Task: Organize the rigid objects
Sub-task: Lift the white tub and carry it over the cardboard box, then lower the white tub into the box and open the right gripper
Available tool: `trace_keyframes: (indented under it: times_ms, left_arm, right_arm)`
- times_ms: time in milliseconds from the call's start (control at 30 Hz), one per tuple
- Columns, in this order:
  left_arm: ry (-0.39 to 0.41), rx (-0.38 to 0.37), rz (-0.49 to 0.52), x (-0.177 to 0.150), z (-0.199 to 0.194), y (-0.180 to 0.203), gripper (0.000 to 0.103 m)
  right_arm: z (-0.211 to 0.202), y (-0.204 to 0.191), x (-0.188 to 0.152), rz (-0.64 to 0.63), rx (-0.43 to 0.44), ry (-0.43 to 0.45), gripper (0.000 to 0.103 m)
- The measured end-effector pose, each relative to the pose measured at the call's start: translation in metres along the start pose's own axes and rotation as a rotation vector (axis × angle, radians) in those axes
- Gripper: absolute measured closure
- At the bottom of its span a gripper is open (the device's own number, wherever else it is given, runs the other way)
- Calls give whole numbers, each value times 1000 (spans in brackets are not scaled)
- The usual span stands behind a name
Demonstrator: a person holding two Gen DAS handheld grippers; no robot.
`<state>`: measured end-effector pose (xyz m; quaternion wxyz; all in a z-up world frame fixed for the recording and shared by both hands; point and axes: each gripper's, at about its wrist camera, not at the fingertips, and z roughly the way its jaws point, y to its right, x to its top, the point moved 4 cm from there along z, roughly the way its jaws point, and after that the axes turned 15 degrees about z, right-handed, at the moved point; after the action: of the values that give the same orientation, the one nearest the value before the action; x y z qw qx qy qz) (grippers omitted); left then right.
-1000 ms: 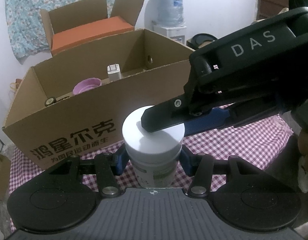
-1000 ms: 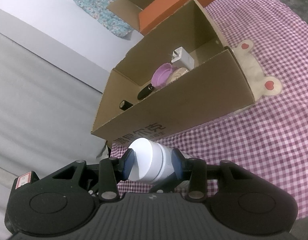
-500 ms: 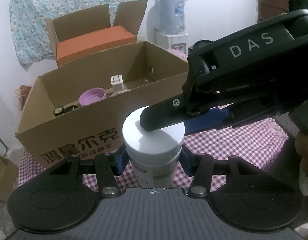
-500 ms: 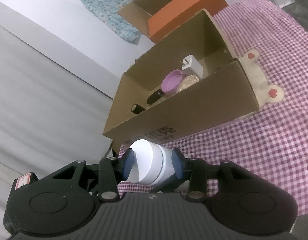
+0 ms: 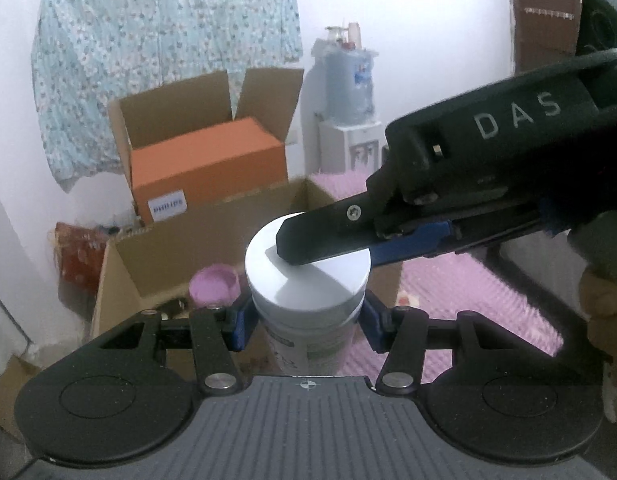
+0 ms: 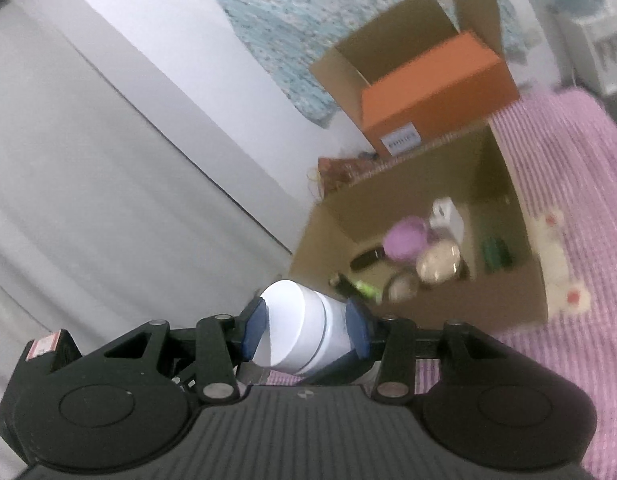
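A white jar (image 5: 304,280) with a white lid is held in the air between both grippers, in front of the open cardboard box (image 5: 156,248). My left gripper (image 5: 306,320) is shut on the jar's body just under the lid. My right gripper (image 6: 306,330) comes in from the right, and one black finger (image 5: 328,232) lies across the lid top. In the right wrist view its blue pads touch both sides of the lid (image 6: 288,320), and its jaws are opening slightly. The jar's lower body is hidden there.
The cardboard box (image 6: 428,308) holds a purple cup (image 6: 406,238), a white charger (image 6: 446,216), round tins (image 6: 438,264) and a green item (image 6: 494,254). An orange box (image 5: 206,164) sits in a carton behind. A pink checked cloth (image 6: 568,160) covers the surface. A water dispenser (image 5: 348,92) stands at the back.
Both grippers have risen together with the jar. The cardboard box has sunk lower in both views, and the right wrist view now looks down into it.
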<state>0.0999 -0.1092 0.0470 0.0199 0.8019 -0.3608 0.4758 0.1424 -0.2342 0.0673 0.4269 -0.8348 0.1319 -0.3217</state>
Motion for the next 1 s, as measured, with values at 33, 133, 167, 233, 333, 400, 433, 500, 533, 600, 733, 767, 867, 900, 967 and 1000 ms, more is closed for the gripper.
trace_keyframes:
  times_ms: [33, 133, 167, 233, 333, 400, 433, 500, 533, 600, 733, 767, 867, 900, 967, 1000]
  left_arm:
    - [7, -1, -1, 7, 3, -3, 51]
    - [13, -16, -17, 25, 17, -15, 51]
    - [12, -22, -23, 31, 25, -19, 51]
    - [-2, -39, -46, 41, 42, -25, 51]
    - [-28, -67, -67, 52, 72, -32, 51]
    - [-56, -78, -81, 57, 93, -35, 51]
    - [-71, -81, -85, 59, 104, -35, 51]
    - [-103, -81, -87, 61, 128, -38, 51]
    - [-120, -82, -88, 61, 139, -38, 51]
    - [-152, -87, -99, 60, 159, -41, 51]
    - [-212, -96, -117, 57, 191, -46, 51]
    - [-224, -96, -117, 55, 197, -46, 51]
    - [-260, -93, -113, 51, 211, -45, 51]
    - [-271, -94, -117, 49, 215, -45, 51]
    - [-289, -96, -121, 46, 220, -44, 51]
    - [-295, -94, -122, 45, 222, -44, 51]
  right_arm:
    - [0, -4, 7, -18, 0, 6, 55]
    - [4, -13, 30, -65, -11, 22, 55]
    - [7, -14, 40, -82, -16, 25, 54]
    - [15, -11, 58, -89, -21, 26, 54]
    - [29, 1, 86, -81, -37, 14, 54]
    - [44, 14, 105, -64, -55, -2, 54]
    - [51, 20, 112, -55, -63, -8, 54]
    - [67, 34, 128, -38, -82, -26, 54]
    - [73, 40, 134, -30, -89, -34, 54]
    - [85, 54, 143, -18, -105, -51, 54]
    - [108, 77, 157, -13, -139, -76, 54]
    - [113, 82, 159, -11, -146, -83, 54]
    - [124, 96, 164, 0, -156, -103, 54]
    - [127, 99, 165, 3, -159, -108, 54]
    - [133, 104, 165, 2, -166, -120, 54]
    - [134, 106, 164, 1, -169, -125, 54]
